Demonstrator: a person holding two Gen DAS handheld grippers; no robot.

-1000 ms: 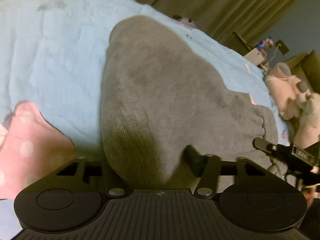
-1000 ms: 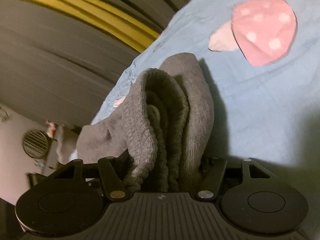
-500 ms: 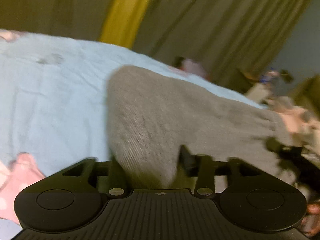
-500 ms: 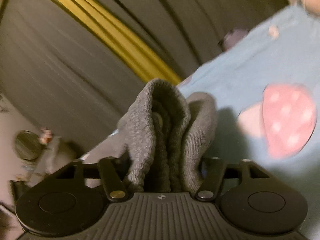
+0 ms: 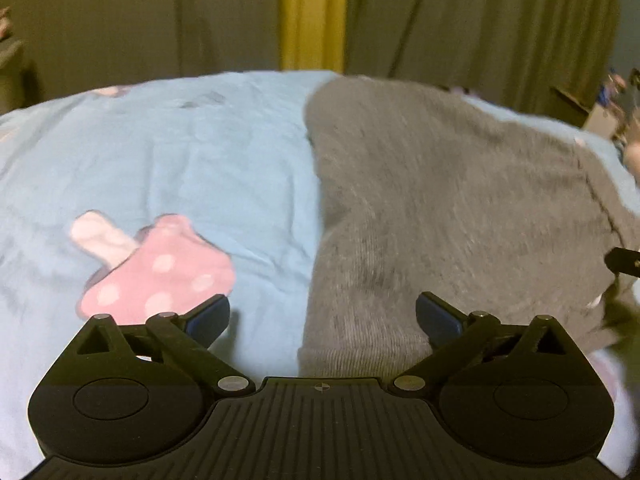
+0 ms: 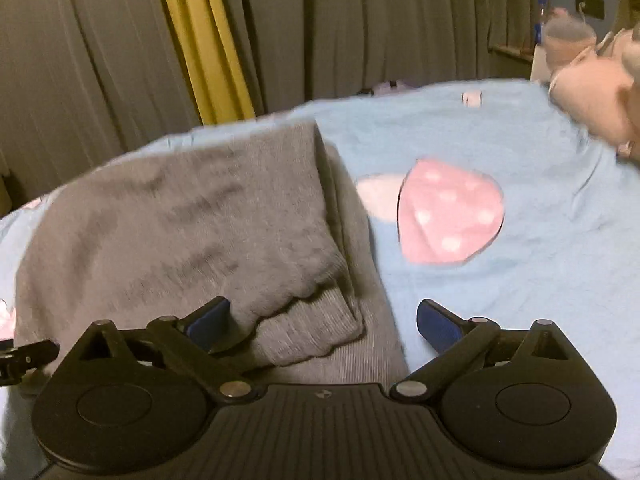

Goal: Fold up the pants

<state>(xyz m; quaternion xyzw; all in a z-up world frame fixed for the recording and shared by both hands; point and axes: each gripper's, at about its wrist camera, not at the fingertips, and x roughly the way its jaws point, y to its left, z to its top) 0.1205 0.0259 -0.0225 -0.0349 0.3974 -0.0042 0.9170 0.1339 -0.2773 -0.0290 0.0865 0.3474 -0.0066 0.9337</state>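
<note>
- Left wrist view: the left gripper [image 5: 322, 320] hangs over a light blue bedspread [image 5: 180, 160], its jaws opening and already spread wide, the blue pads touching nothing.
- Between those pads lies the near ribbed edge of the grey pants [image 5: 420, 208], flat on the bedspread and not pinched; the left pad is over bare blue cloth, the right pad over the grey knit.
- The pants take up the right half of this view as one broad folded slab with a straight left edge running away from the camera; the far end is rounded.
- A pink mushroom print [image 5: 160, 268] with white dots sits on the bedspread left of the pants, apart from them.
- No box, basket or other container shows in either view; the pants rest only on the bedspread.
- Right wrist view: the right gripper [image 6: 323, 320] is likewise opening, fingers far apart, gripping nothing.
- Here the pants [image 6: 180, 224] lie left of centre, layers stacked: an upper layer with a wavy ribbed hem lies over a lower ribbed layer that sticks out toward the camera and to the right.
- The left pad is over the upper layer; the right pad is over bare bedspread [image 6: 540, 280].
- Grey curtains with a yellow strip [image 6: 200, 40] hang behind the bed; a pale plush toy [image 6: 592, 96] sits at the far right corner.
</note>
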